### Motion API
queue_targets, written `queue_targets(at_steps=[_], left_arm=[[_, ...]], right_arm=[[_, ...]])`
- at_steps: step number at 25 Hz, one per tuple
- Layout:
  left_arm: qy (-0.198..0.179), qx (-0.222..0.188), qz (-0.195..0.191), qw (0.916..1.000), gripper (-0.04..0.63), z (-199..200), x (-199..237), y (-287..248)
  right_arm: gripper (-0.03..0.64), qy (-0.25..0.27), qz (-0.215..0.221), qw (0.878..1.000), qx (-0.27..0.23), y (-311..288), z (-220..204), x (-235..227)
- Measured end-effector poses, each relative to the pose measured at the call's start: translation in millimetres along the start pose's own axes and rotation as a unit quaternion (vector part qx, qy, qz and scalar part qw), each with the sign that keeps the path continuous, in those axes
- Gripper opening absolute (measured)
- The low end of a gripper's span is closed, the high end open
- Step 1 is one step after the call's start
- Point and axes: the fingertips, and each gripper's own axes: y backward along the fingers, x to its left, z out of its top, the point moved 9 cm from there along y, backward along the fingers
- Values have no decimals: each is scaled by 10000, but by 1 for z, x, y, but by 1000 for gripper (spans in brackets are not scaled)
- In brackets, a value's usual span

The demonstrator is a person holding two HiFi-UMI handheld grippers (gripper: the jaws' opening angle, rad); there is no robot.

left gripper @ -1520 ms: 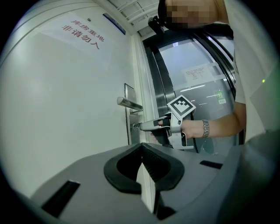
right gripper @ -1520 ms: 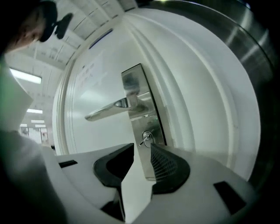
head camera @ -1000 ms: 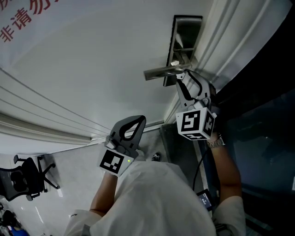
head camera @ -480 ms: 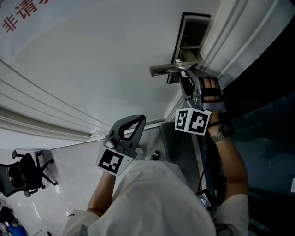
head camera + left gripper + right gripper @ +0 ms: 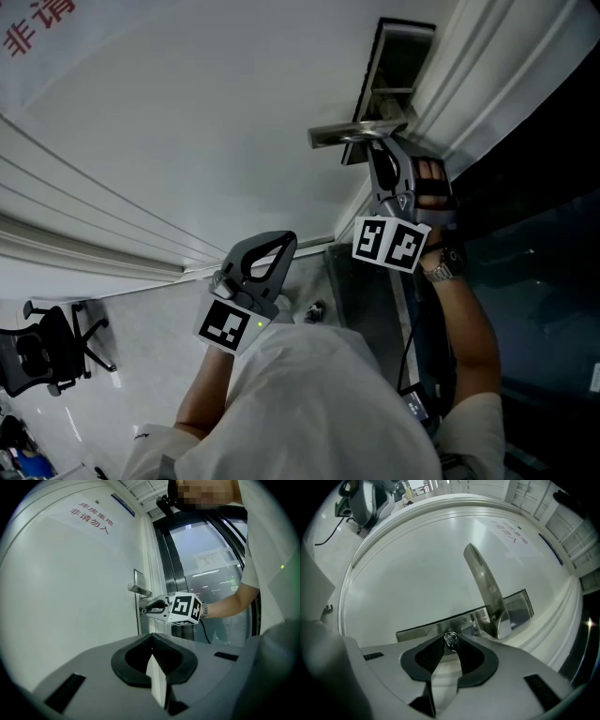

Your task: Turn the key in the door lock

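Observation:
A steel lever handle (image 5: 356, 134) sticks out of a long lock plate (image 5: 394, 56) on the white door. In the right gripper view the handle (image 5: 485, 590) rises above the plate (image 5: 422, 629), and a small metal key (image 5: 450, 640) sits in the lock below it. My right gripper (image 5: 450, 642) has just been closing, and its tips pinch the key head between them. From the head view, this gripper (image 5: 382, 155) reaches level under the handle. My left gripper (image 5: 279, 244) hangs back from the door, lower left, shut with nothing in it (image 5: 151, 645).
The white door has raised mouldings and a sign with red characters (image 5: 91, 517). Dark glass panels (image 5: 534, 244) stand right of the door frame. An office chair (image 5: 47, 352) is on the pale floor at lower left. A cable runs down beside my right forearm.
My right gripper has rolled about its own axis, so its marker cube shows other faces, and its jaws have narrowed onto the key. The left gripper has stayed put.

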Motion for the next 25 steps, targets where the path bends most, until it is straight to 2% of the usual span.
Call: queue_targets(at_steps=[4, 10, 13, 15, 18, 20, 22, 25], left_arm=[[46, 18, 16, 10000, 3, 0, 1, -1], [24, 3, -5, 10000, 3, 1, -1, -4], [49, 17, 14, 10000, 4, 0, -2, -4], [16, 4, 12, 10000, 3, 0, -3, -5], [21, -18, 31, 10000, 3, 1, -3, -5], [21, -43, 59, 10000, 3, 2, -3, -6], [25, -55, 86, 9999, 3, 2, -3, -6], [40, -56, 114, 9999, 3, 2, -5, -6]], right_arm=[[87, -598, 140, 9981, -87, 1, -1, -4], [84, -1544, 182, 9876, -225, 1, -5, -8], [75, -2056, 219, 9781, -236, 0, -6, -11], [21, -2534, 220, 9667, -276, 0, -8, -12], [11, -3507, 320, 9352, -365, 0, -12, -15], [11, -4207, 421, 9054, -393, -1, -15, -17], [11, -5025, 572, 8615, -450, -2, -20, -19], [12, -6082, 759, 7883, -552, -3, -28, -19]])
